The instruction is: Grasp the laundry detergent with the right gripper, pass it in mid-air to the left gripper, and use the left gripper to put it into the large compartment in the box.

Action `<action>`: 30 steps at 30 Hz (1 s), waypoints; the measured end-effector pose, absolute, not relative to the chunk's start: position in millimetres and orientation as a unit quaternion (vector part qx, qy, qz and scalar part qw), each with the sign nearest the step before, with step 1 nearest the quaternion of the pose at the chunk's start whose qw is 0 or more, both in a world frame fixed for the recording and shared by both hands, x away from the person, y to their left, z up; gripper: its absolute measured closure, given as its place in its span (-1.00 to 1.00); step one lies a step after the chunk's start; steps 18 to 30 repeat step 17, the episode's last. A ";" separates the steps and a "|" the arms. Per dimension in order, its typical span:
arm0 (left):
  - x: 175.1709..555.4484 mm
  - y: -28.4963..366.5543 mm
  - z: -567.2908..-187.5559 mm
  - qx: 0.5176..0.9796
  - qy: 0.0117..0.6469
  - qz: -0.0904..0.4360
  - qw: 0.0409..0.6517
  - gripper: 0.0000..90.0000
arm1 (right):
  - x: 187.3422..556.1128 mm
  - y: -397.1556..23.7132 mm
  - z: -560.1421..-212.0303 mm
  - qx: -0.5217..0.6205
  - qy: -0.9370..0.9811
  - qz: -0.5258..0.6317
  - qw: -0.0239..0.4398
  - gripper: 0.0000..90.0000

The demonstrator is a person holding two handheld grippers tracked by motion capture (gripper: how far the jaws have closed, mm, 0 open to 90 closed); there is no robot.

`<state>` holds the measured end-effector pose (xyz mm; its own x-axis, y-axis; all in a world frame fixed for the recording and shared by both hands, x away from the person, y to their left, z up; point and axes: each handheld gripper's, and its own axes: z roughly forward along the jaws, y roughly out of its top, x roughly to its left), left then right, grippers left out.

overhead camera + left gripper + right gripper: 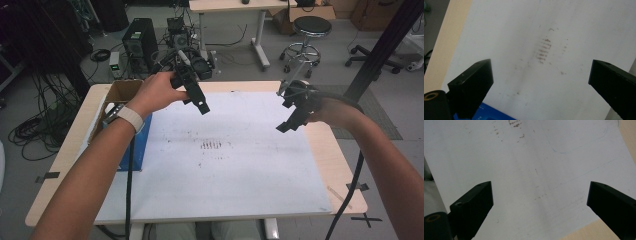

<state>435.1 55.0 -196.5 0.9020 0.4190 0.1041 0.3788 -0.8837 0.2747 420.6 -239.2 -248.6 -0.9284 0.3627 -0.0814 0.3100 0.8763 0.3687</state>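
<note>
Two grippers [200, 102] (both empty), one white sheet [225, 165].

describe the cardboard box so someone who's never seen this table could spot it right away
Start at the wooden table covered by a big white sheet. Go to the table's far left corner, just behind the left gripper: the open brown cardboard box sits there at the sheet's left edge. It is the only brown, open-topped container, and a flat blue item lies beside it.

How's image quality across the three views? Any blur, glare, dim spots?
High view: dim, soft overall, floor corners dark; white sheet evenly lit, no glare, smudge marks readable. Left gripper view: left tongs open, near jaws soft, marks slightly blurred, blue box edge fuzzy. Right gripper view: right tongs open, sheet flat-lit, faint pen lines visible, no hard shadows.
</note>
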 end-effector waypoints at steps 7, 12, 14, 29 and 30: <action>435.4 53.4 -197.7 0.968 0.202 0.079 0.125 -0.86 | 419.8 -240.2 -249.0 0.174 0.966 0.177 0.074 -0.86; 436.0 52.8 -198.0 0.968 0.203 0.077 0.125 -0.86 | 419.3 -240.5 -250.3 0.175 0.966 0.177 0.073 -0.85; 436.4 53.0 -198.1 0.968 0.202 0.077 0.125 -0.86 | 419.3 -240.7 -250.6 0.176 0.966 0.177 0.072 -0.85; 436.4 53.4 -198.0 0.968 0.203 0.077 0.125 -0.86 | 419.4 -240.7 -250.8 0.175 0.966 0.177 0.072 -0.85; 436.4 53.4 -198.0 0.968 0.203 0.077 0.125 -0.86 | 419.4 -240.7 -250.8 0.175 0.966 0.177 0.072 -0.85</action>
